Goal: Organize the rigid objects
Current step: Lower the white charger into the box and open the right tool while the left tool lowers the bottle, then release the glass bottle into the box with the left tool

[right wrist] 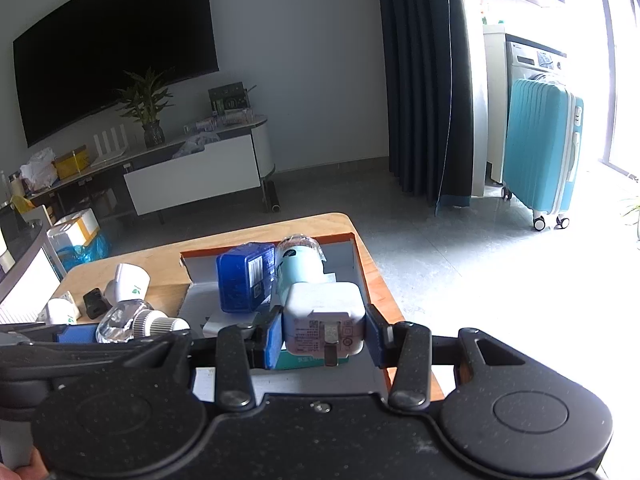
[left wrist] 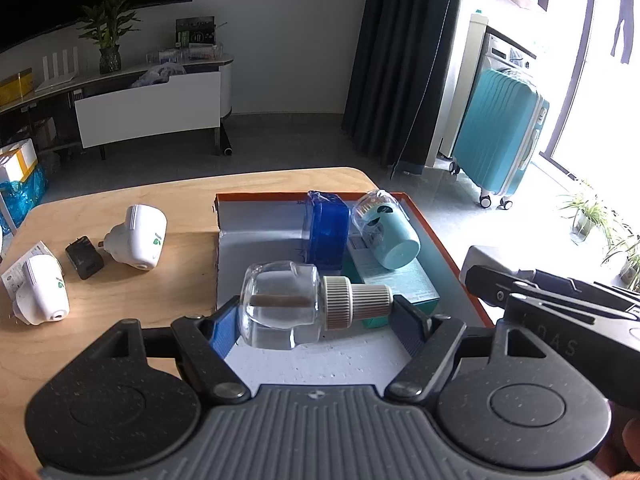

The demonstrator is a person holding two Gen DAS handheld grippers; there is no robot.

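Note:
My left gripper (left wrist: 314, 310) is shut on a clear glass bottle (left wrist: 280, 304) with a ribbed white cap, held sideways just above the orange-rimmed tray (left wrist: 444, 248). My right gripper (right wrist: 324, 334) is shut on a white plug adapter (right wrist: 324, 312), prongs toward the camera, over the same tray (right wrist: 370, 276). Inside the tray stand a blue box (left wrist: 326, 228), a pale blue cylinder (left wrist: 390, 236) and a teal carton (left wrist: 400, 280). On the wooden table to the left lie two white plug-in devices (left wrist: 140, 236) (left wrist: 40, 294) and a small black charger (left wrist: 84, 256).
The wooden table (left wrist: 120, 320) ends just past the tray's far rim. On the floor beyond are a teal suitcase (left wrist: 500, 144), a dark curtain (left wrist: 400, 60) and a TV cabinet (left wrist: 148, 104). The right gripper's body (left wrist: 560, 300) shows at the right of the left wrist view.

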